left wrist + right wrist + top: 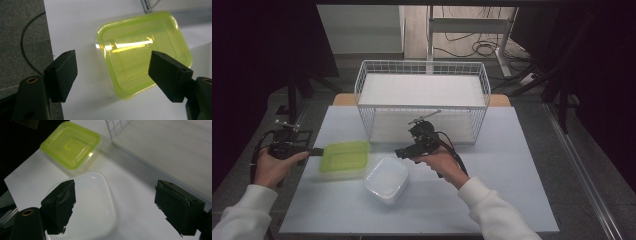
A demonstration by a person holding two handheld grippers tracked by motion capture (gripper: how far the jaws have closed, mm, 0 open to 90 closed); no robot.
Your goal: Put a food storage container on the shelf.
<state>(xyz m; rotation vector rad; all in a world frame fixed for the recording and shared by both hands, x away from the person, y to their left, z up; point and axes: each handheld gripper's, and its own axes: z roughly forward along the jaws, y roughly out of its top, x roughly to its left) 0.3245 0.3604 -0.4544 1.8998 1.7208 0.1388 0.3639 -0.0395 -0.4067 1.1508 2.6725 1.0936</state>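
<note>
A clear container with a lime-green lid (344,158) (140,52) (71,145) lies on the white table top (492,200), left of centre. Beside it, to the front right, sits a white-lidded container (386,180) (96,205). My left gripper (317,151) (113,75) is open at the table's left edge, its jaws pointing at the green lid's near end without touching it. My right gripper (398,153) (115,205) is open too, held just above and right of the white container, with nothing between its jaws.
A white wire basket (422,100) (150,135) stands at the back of the table, directly behind both containers. The table's left edge (48,50) drops to grey floor. Cables trail from both grippers.
</note>
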